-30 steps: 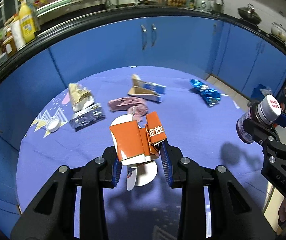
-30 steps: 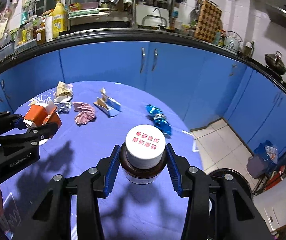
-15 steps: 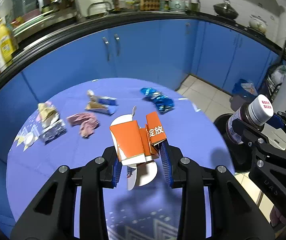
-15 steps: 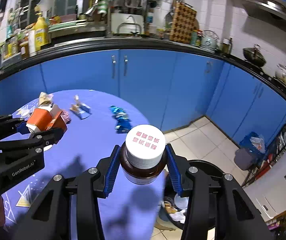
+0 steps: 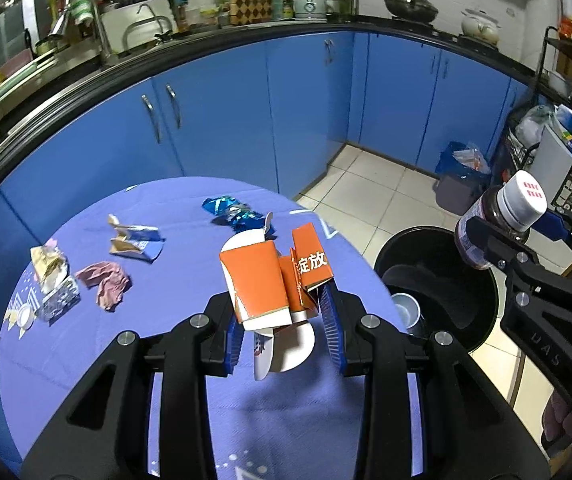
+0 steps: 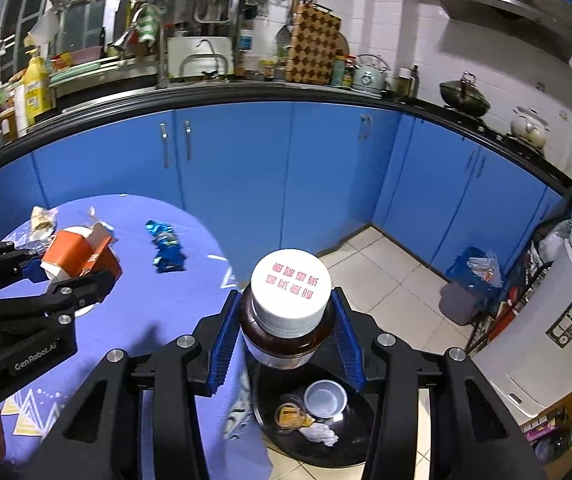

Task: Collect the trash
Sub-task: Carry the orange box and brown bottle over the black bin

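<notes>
My left gripper (image 5: pixel 282 330) is shut on a crumpled orange and white carton (image 5: pixel 264 284) and holds it above the purple table (image 5: pixel 106 360) near its right edge. My right gripper (image 6: pixel 286 340) is shut on a brown bottle with a white cap (image 6: pixel 290 312), held over the black trash bin (image 6: pixel 349 446) on the floor. The bin (image 5: pixel 437 276) holds a white cup (image 6: pixel 324 399), a small tub and crumpled paper. The bottle also shows in the left wrist view (image 5: pixel 501 220). The carton also shows in the right wrist view (image 6: pixel 78 256).
On the table lie a blue foil wrapper (image 5: pixel 232 210), a torn blue and tan pack (image 5: pixel 134 240), a pink crumpled wrapper (image 5: pixel 106 284), a silver pack (image 5: pixel 56 292) and a white lid (image 5: pixel 24 314). Blue cabinets stand behind. A small grey bin (image 5: pixel 459 184) stands on the tiled floor.
Both grippers have swung right with their loads. The black bin has come into view, and the bottle now hangs over it. The carton has moved toward the table's right edge.
</notes>
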Available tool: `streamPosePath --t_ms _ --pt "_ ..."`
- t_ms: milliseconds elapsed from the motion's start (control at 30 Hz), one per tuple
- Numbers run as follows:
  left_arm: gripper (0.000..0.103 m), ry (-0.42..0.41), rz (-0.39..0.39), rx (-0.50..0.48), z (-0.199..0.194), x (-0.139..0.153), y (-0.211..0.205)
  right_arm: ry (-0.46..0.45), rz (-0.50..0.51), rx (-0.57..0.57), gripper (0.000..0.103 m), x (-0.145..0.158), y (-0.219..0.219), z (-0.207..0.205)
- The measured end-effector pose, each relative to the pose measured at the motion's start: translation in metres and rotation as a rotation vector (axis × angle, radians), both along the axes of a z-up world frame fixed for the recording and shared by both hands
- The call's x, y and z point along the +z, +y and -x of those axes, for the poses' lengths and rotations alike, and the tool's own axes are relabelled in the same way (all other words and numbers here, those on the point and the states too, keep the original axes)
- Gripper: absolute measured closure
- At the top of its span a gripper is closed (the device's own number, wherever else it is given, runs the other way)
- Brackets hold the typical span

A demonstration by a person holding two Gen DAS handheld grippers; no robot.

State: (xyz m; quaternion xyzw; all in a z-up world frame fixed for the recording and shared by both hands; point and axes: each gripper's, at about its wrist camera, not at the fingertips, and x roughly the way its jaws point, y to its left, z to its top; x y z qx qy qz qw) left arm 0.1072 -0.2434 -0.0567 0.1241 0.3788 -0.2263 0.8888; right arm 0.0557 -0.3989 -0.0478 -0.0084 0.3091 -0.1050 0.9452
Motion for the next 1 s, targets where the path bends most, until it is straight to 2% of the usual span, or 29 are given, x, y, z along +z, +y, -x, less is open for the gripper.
streamPosePath --t_ms 367,600,867,900,933,1000 --pt "0.068 0.004 -0.005 -0.041 -0.009 -0.002 -0.031 -0.014 0.009 -0.073 0.059 0.005 -0.039 -0.008" --pt "0.068 0.018 -0.017 -0.058 -0.017 -0.011 -0.041 0.036 0.016 -0.148 0.059 -0.016 -0.063 -0.019" --pt "0.068 0.041 -0.031 -0.070 -0.028 -0.022 -0.049 0.082 -0.037 -0.225 0.058 -0.040 -0.099 -0.033" --pt "0.068 0.042 -0.032 -0.071 -0.029 -0.022 -0.050 0.084 -0.039 -0.234 0.055 -0.040 -0.101 -0.033" --pt "0.068 0.043 -0.033 -0.072 -0.028 -0.023 -0.051 0.084 -0.044 -0.238 0.044 -0.039 -0.102 -0.034" --pt "0.068 0.045 -0.034 -0.073 -0.029 -0.023 -0.053 0.063 -0.053 -0.246 0.039 -0.036 -0.104 -0.030"
